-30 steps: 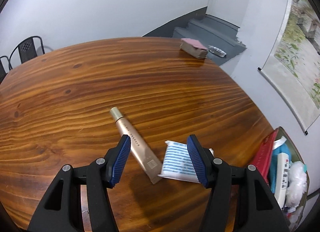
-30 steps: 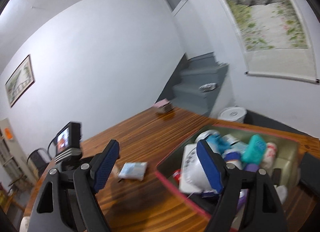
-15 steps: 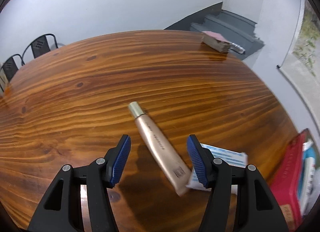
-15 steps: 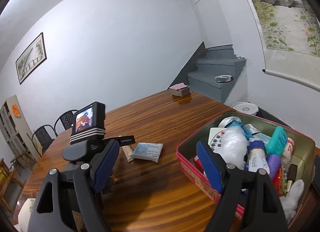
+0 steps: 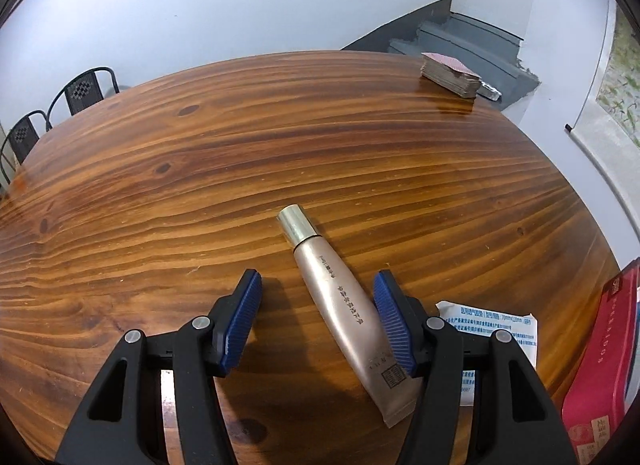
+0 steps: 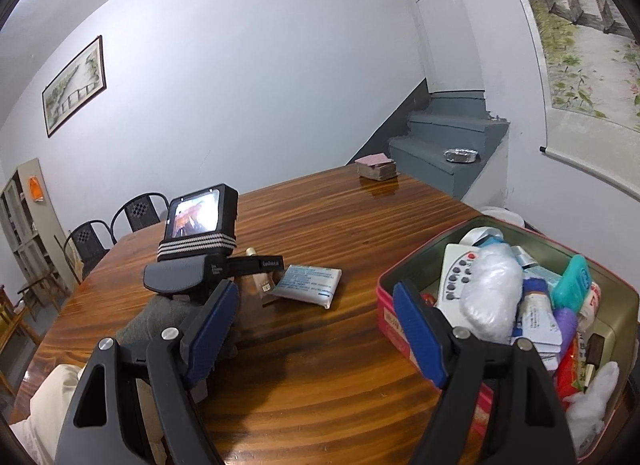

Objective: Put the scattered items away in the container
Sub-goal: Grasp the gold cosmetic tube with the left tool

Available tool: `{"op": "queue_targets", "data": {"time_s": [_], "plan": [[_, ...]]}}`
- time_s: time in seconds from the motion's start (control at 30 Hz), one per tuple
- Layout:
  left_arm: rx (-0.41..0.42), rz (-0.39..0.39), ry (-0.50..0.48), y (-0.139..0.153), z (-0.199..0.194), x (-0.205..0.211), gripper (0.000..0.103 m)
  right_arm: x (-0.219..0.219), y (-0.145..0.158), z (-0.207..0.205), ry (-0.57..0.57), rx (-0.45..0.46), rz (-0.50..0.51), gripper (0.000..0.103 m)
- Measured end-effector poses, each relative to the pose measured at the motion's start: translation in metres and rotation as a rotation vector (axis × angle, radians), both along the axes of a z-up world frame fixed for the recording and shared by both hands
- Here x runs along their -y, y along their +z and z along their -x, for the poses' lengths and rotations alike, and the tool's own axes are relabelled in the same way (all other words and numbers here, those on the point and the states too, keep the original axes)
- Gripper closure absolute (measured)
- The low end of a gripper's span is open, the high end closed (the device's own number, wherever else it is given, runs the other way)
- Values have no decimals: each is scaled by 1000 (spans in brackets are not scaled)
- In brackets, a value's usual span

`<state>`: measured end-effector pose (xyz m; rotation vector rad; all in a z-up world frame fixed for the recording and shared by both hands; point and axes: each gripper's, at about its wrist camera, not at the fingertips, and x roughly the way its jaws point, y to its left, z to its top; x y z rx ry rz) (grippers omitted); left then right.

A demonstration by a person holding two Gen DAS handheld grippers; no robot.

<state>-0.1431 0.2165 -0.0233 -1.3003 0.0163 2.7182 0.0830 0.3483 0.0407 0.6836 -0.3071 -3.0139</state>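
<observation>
Lots of things already sit in the red tin (image 6: 400, 319). Two are left on the surface (image 5: 280, 153): a gold tube (image 5: 340, 305) and a white packet (image 6: 310, 285), just beside each other. The left hand-held gripper (image 5: 318, 319) is wide open and holds nothing; the tube lies between its fingers, close to the right one. The right hand-held gripper (image 6: 316, 339) is open and empty too, near the tin.
</observation>
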Motion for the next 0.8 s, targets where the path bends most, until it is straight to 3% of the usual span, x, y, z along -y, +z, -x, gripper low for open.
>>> {"op": "queue_targets", "data": {"time_s": [0.17, 0.27, 0.8], "plan": [[-10, 32, -6, 1, -1, 5, 67, 2, -4, 5, 5, 19, -8, 20], [-11, 30, -14, 1, -2, 10, 75, 4, -6, 7, 10, 28, -12, 20], [-61, 50, -25, 13, -35, 51, 88, 25, -26, 20, 92, 114, -60, 20]]}}
